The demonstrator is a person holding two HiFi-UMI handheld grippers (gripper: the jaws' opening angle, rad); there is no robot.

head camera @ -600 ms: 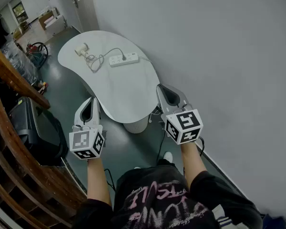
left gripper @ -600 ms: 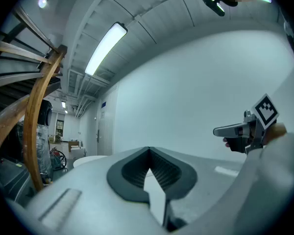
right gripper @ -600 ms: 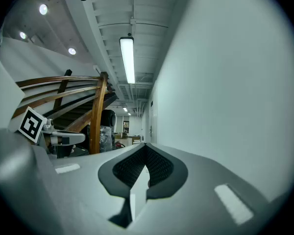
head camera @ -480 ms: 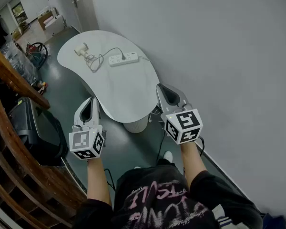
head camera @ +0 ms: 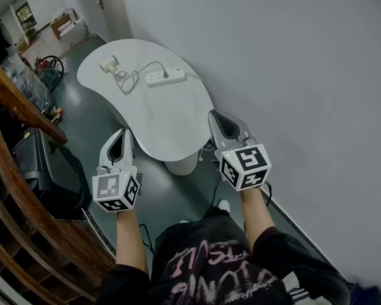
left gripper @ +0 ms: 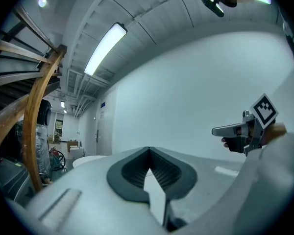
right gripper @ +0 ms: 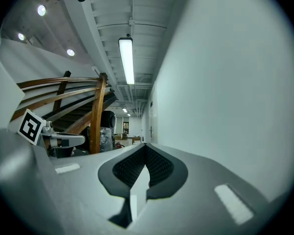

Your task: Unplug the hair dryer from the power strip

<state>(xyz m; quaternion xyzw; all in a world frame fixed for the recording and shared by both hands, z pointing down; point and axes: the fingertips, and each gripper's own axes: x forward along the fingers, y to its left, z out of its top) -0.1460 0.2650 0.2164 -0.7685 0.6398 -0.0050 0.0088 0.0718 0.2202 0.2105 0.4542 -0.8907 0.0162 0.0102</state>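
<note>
Since the earlier frames almost nothing is seen to have moved: both grippers are held where they were, and only the table (head camera: pixel 171 129) is shifted a touch upward in the head view.

The hair dryer (head camera: pixel 108 65) is laid on the far end of the white table, well apart from both grippers. From the left gripper (head camera: pixel 122 133) it is found at about 12 o'clock, and from the right gripper (head camera: pixel 217 118) at about 10 o'clock. Its cord (head camera: pixel 132 80) is looped on the table top and led across to the white power strip (head camera: pixel 165 77), which is placed at about 3 o'clock from the dryer. A black plug (head camera: pixel 166 73) is seated in one socket of the strip. The strip is seen at about 1 o'clock from the left gripper and between 10 and 11 o'clock from the right.

Both grippers are held level at the near end of the table, the left one off its left edge and the right one at its right edge. In the left gripper view the jaws of the left gripper (left gripper: pixel 149 153) are closed tip to tip, with nothing gripped. In the right gripper view the right gripper (right gripper: pixel 146 148) is likewise closed and empty. Each gripper is caught in the other's view, the right gripper (left gripper: pixel 245 129) at 3 o'clock and the left gripper (right gripper: pixel 56 140) at 9 o'clock.
</note>
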